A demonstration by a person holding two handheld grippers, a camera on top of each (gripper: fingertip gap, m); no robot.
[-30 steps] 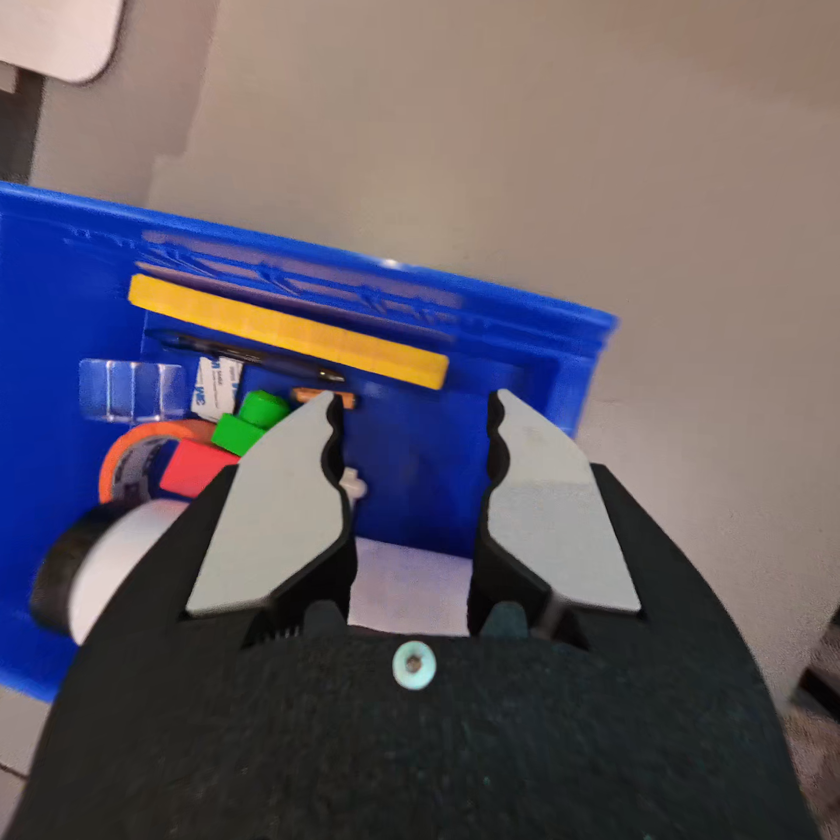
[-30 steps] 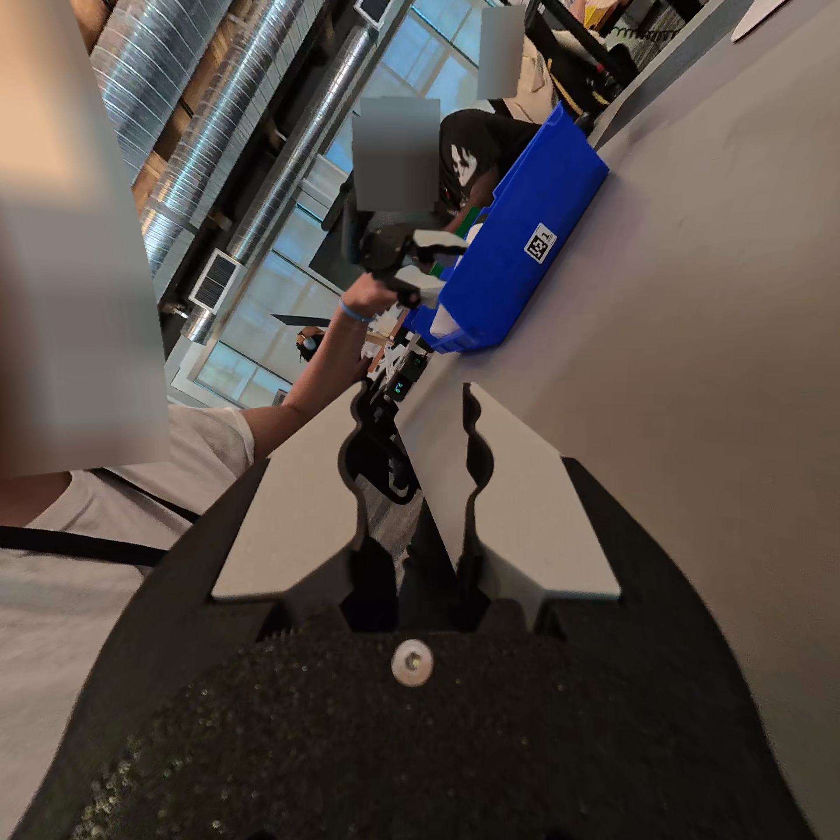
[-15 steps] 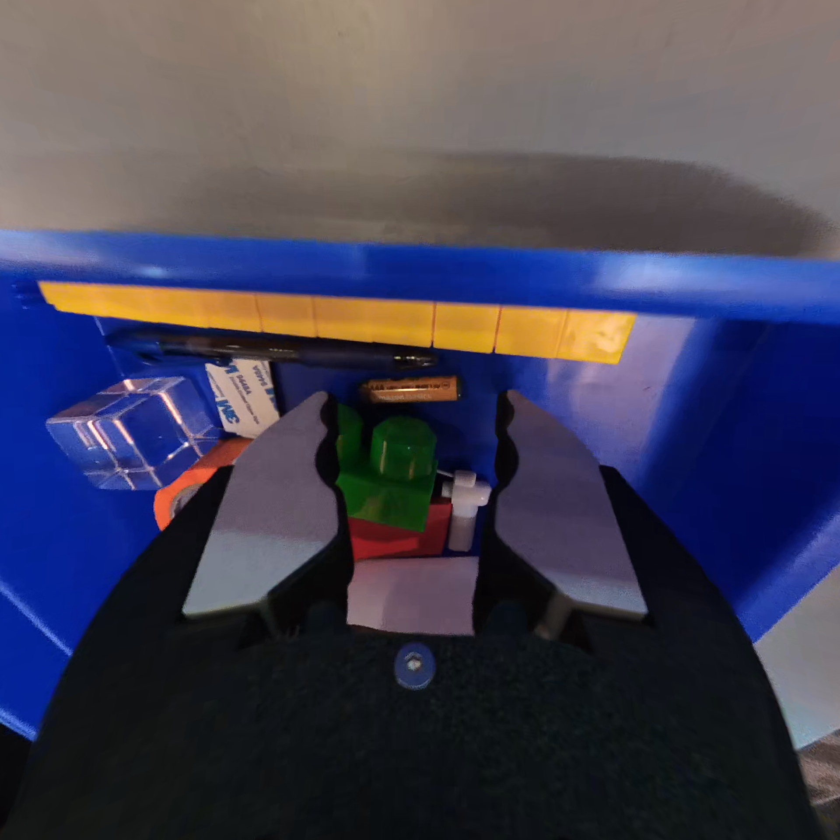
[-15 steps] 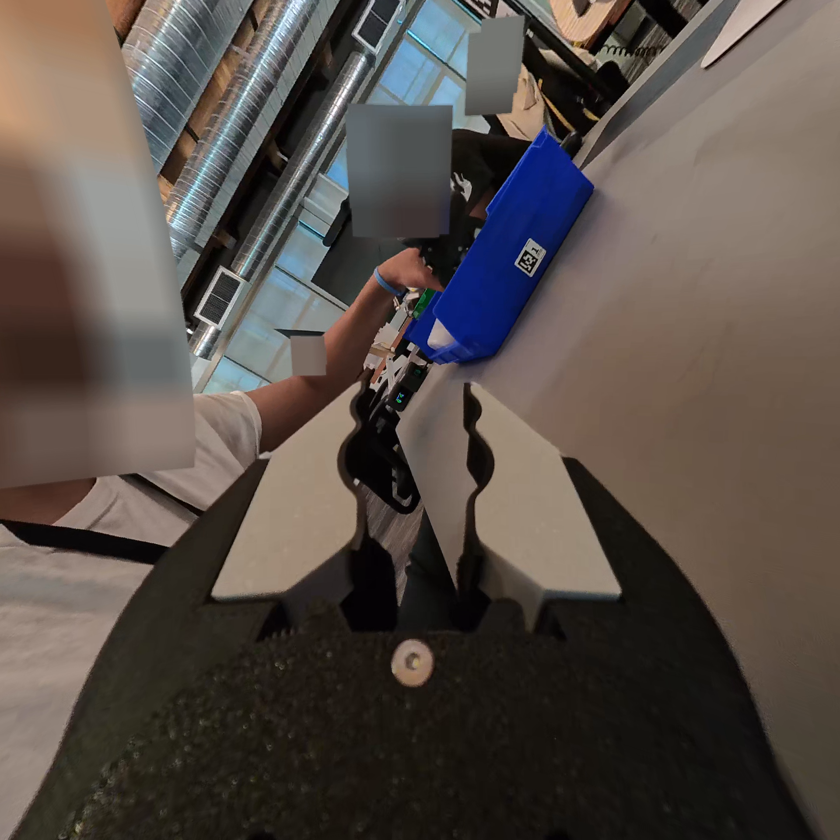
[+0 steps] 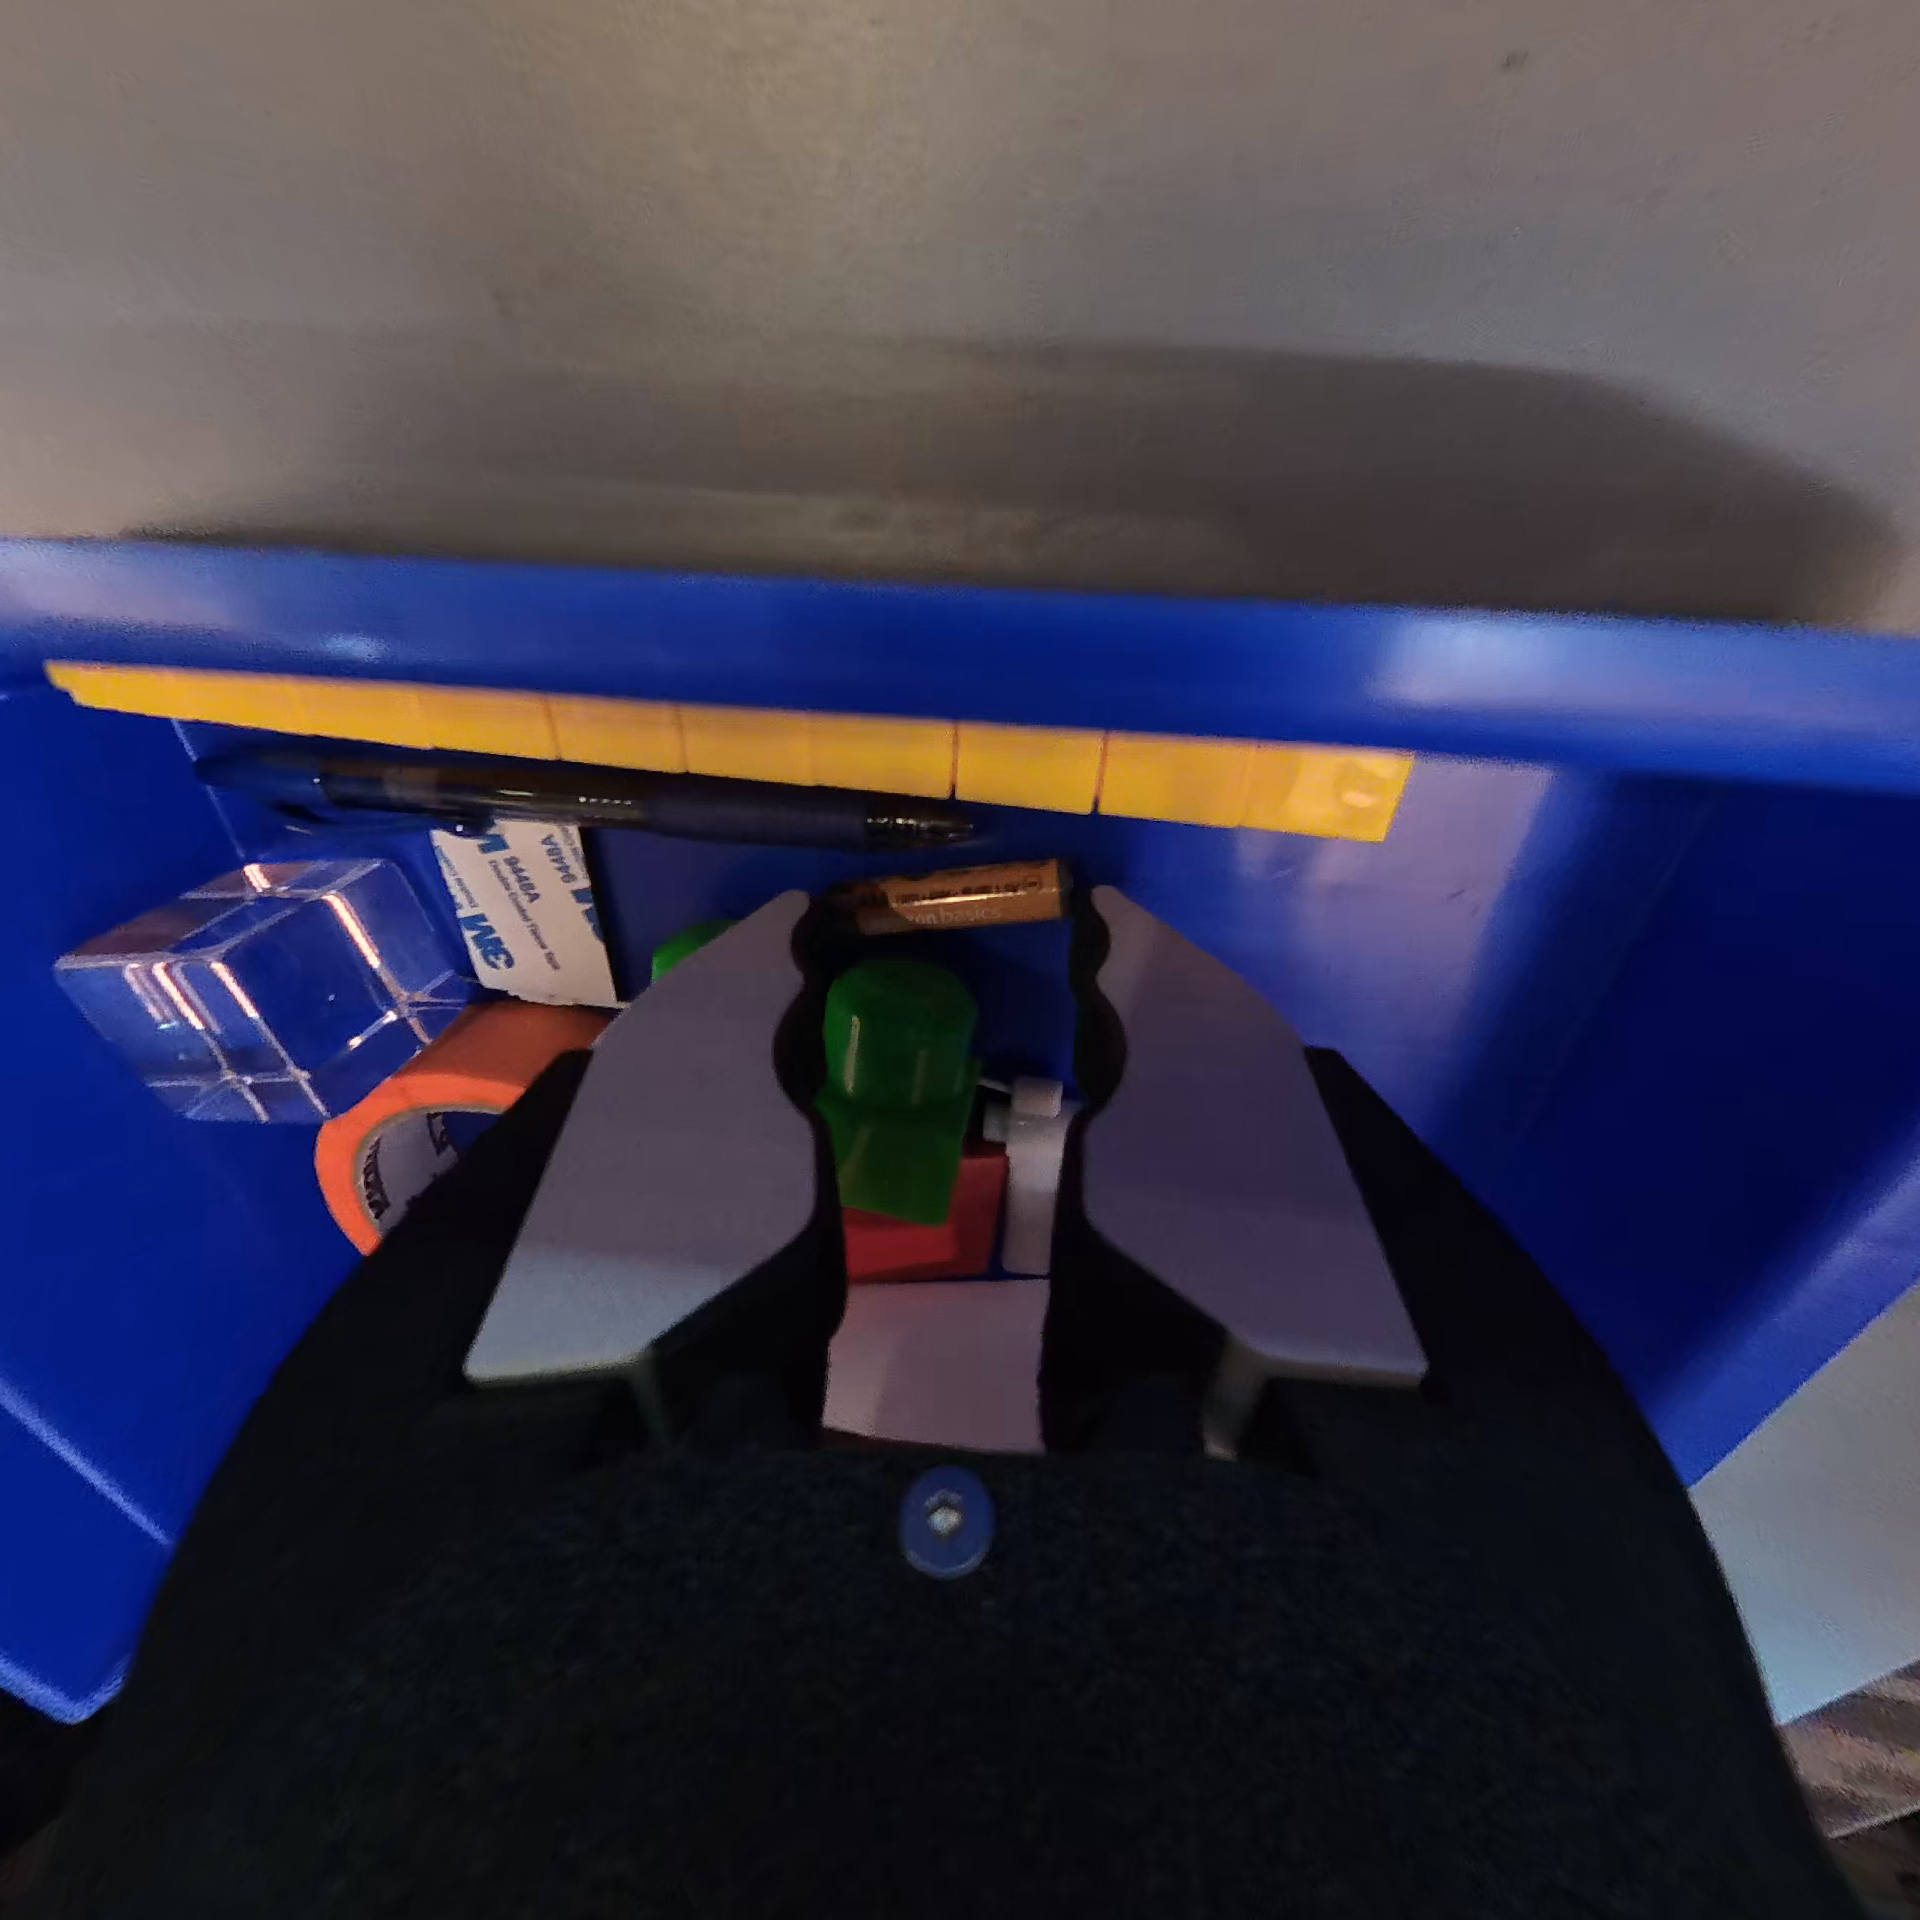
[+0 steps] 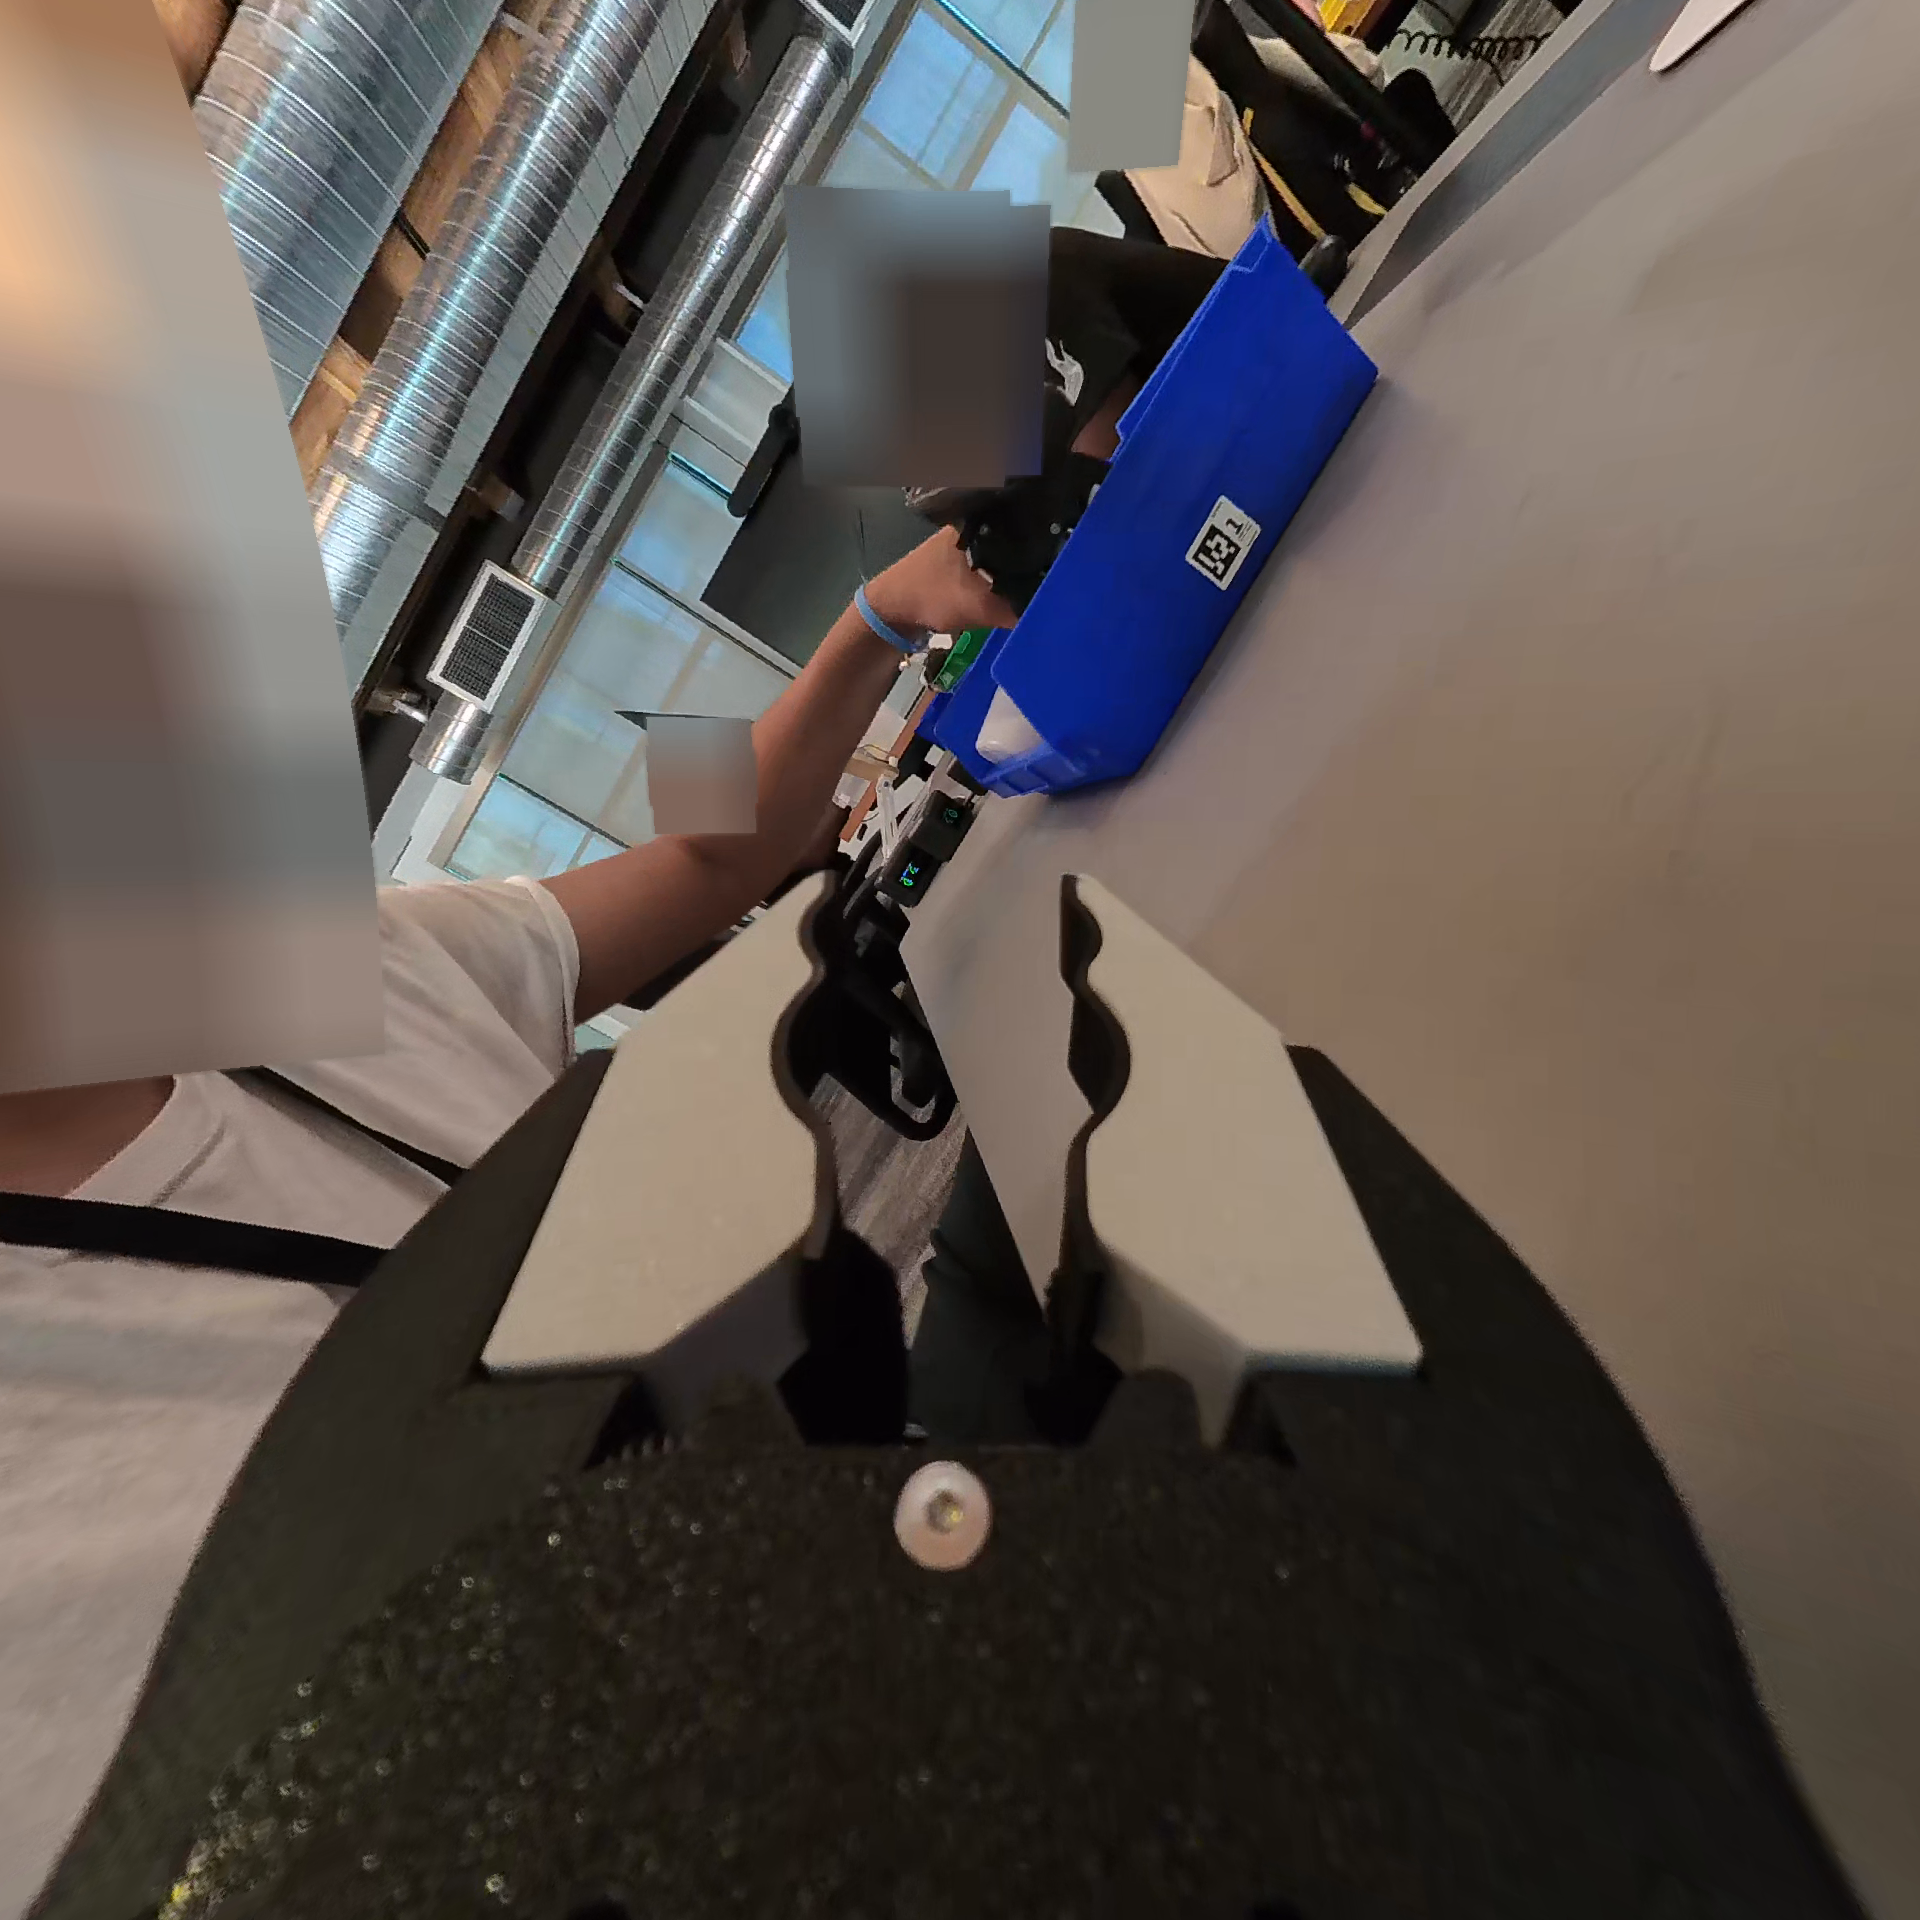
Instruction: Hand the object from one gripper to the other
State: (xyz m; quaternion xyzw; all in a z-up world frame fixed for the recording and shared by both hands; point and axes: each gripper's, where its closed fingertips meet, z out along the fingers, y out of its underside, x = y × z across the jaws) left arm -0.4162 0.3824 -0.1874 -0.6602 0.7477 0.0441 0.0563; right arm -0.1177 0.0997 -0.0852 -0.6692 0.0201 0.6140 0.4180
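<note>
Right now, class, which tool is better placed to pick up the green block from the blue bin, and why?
Left. The left tool is open inside the blue bin, straddling the green block. The right tool is open, empty, far away.

Inside the blue bin point(image 5: 1558, 1039): one yellow strip point(image 5: 727, 732); one pen point(image 5: 623, 805); one battery point(image 5: 961, 896); one clear cube point(image 5: 249, 997); one orange tape roll point(image 5: 416, 1112); two grippers.

The left gripper's fingers point(image 5: 675, 1143) cover most of the orange tape roll point(image 5: 416, 1122), the second green block point(image 5: 686, 951) and the red block point(image 5: 925, 1226). The blue bin point(image 5: 1039, 634) runs past both side edges.
</note>
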